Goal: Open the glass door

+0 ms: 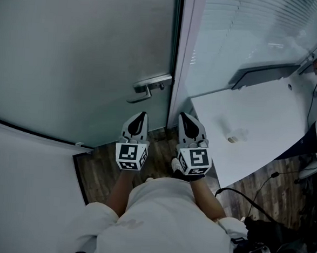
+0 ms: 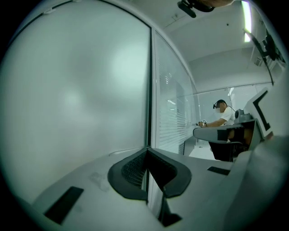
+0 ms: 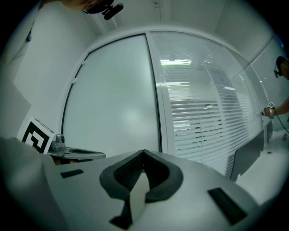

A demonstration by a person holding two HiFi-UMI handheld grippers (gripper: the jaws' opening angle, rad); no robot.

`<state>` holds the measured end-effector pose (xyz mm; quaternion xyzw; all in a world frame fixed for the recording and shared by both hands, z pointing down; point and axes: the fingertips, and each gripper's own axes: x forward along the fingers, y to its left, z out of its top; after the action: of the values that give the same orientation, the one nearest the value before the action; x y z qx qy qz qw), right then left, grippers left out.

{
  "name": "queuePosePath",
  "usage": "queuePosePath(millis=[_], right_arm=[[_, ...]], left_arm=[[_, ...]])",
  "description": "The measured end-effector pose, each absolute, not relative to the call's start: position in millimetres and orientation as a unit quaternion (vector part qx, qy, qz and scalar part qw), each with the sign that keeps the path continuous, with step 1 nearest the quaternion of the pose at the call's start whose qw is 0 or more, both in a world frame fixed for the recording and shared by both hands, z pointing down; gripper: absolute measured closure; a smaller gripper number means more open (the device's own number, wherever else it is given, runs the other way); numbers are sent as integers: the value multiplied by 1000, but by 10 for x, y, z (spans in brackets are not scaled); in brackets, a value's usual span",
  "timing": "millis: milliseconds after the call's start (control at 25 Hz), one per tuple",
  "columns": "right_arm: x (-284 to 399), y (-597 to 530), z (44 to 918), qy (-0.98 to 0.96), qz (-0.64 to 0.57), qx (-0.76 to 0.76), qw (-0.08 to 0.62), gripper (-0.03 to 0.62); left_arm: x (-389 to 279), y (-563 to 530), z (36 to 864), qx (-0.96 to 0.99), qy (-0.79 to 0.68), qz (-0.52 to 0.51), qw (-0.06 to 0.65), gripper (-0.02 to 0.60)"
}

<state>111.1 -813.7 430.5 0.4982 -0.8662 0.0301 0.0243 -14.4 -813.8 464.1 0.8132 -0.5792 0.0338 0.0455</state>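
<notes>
Filling the head view from 9 to 12 o'clock, the frosted glass door (image 1: pixel 82 58) stands closed against its frame, with its lever handle (image 1: pixel 149 87) at the right edge. The left gripper (image 1: pixel 141 116) sits at 6 o'clock of the handle, apart from it, fingers together with nothing between them. The right gripper (image 1: pixel 184 117) lies at its 3 o'clock, fingers likewise together and empty. A white surface (image 1: pixel 256 124) extends at 3 o'clock, below a glass partition (image 1: pixel 246 32) with blinds.
</notes>
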Motion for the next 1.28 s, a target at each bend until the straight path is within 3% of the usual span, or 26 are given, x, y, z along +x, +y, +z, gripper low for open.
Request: queuePosePath(millis=[520, 800, 920, 1280], right_arm=[[1079, -8158, 4382, -869, 44, 492, 33, 592], [1071, -8133, 4421, -870, 47, 489, 36, 592], [1063, -8115, 4439, -872, 48, 486, 38, 592], [1026, -8087, 4452, -874, 51, 482, 40, 592]], left_arm=[[-430, -8379, 4987, 806, -576, 124, 52, 569], [-434, -8520, 5193, 808, -552, 196, 57, 441], [-491, -8583, 5296, 798, -550, 244, 38, 402], [-708, -8719, 5561, 766, -496, 405, -53, 400]])
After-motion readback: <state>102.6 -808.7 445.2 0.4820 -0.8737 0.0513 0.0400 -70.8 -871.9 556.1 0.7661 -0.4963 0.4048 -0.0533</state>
